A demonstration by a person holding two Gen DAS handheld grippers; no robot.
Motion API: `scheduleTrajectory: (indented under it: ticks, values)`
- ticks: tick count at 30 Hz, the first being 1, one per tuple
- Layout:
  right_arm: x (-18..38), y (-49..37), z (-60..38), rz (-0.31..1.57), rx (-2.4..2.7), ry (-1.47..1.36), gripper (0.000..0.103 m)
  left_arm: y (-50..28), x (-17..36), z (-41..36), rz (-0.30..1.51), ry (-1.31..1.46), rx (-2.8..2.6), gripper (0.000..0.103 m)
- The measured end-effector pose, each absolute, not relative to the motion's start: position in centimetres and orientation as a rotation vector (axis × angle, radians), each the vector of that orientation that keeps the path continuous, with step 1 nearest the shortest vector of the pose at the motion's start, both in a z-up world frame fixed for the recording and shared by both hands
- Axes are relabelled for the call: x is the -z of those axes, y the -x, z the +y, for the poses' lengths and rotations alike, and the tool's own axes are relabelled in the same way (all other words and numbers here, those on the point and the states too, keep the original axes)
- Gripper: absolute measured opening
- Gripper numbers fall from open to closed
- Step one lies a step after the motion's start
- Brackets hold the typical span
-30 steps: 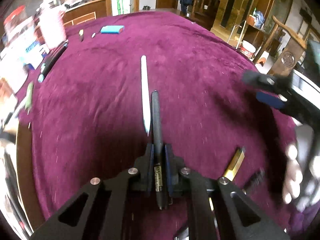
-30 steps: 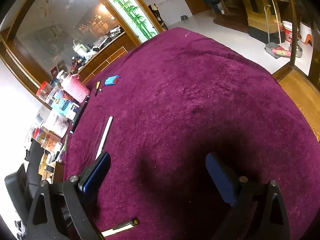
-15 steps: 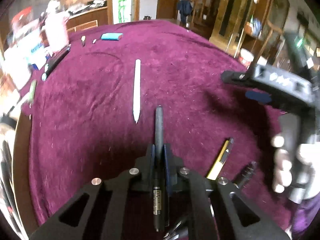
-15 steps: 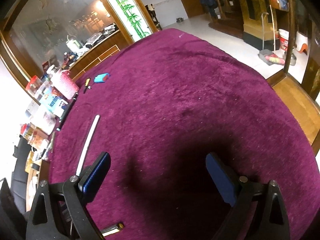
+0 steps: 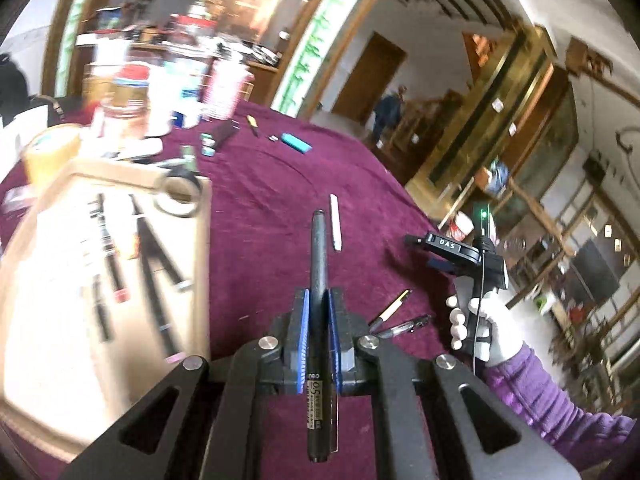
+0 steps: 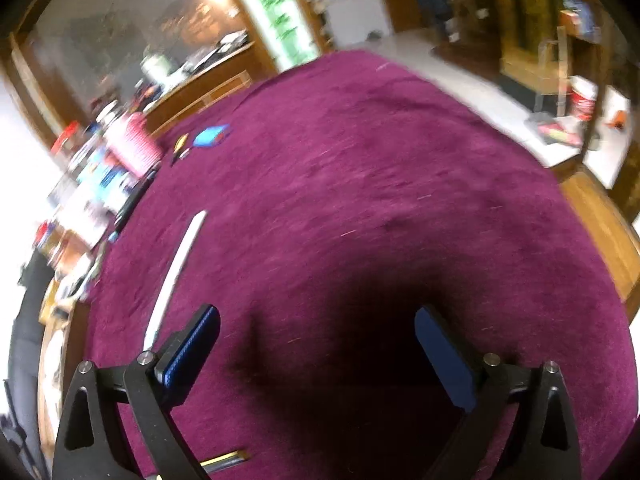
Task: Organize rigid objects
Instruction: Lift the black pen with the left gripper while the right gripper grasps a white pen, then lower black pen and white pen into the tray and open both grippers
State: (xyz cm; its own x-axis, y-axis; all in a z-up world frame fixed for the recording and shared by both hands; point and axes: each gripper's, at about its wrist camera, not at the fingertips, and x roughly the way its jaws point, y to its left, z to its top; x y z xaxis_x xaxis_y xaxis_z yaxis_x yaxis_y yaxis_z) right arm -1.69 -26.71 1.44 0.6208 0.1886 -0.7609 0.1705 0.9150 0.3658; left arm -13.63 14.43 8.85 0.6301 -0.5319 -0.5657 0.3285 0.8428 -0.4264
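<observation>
My left gripper [image 5: 319, 300] is shut on a black pen [image 5: 319, 264], held above the purple cloth and pointing away from me. Just left of it lies a beige tray [image 5: 202, 248] with several pens in it. A white pen [image 5: 335, 222] lies on the cloth beyond the held pen's tip. A yellow-and-black pen [image 5: 390, 306] and a dark pen [image 5: 402, 326] lie to the right. My right gripper [image 6: 316, 344] hovers open over bare cloth with nothing between its fingers. The white pen [image 6: 176, 268] is to its left. A gloved hand [image 5: 480, 332] holds that gripper.
Jars, bottles and boxes [image 5: 160, 80] crowd the table's far left. A tape roll [image 5: 178, 196] sits at the tray's far corner. A blue box [image 5: 296, 143] and small items lie farther back. The round table's edge [image 6: 592, 216] drops to the floor on the right.
My left gripper has risen and swung left with the black pen still in it, bringing the beige tray into view. The right gripper has stayed open and nearly still.
</observation>
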Motion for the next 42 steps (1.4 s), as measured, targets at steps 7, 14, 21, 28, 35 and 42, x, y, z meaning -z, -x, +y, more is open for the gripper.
scheduleTrajectory:
  ticks: [7,14,21,28,35,42]
  values:
    - [-4.7,-2.9,-17.8,0.969,-0.120,-0.253,0.094,16.1,-7.4,22.1,0.706,0.390,0.387,0.009]
    - [-1.5,-7.7,-13.1,1.073,-0.014,-0.135,0.046,16.7,-6.2,27.3,0.705,0.462,0.290,0.009]
    - [-1.9,-6.2,-14.7,1.044,-0.007,-0.180,0.008,16.8,-5.5,29.3,0.698,0.487,0.254,0.009]
    - [-4.3,-2.2,-15.8,0.966,-0.121,-0.328,0.008,16.8,-4.3,30.2,0.733,0.531,0.216,0.009]
    - [-6.7,1.6,-11.5,0.931,-0.304,-0.352,0.008,16.5,-4.0,30.2,0.751,0.510,0.149,0.009]
    - [-7.9,4.8,-4.7,0.934,-0.498,-0.339,0.009,16.3,-3.9,30.4,0.763,0.471,0.087,0.009]
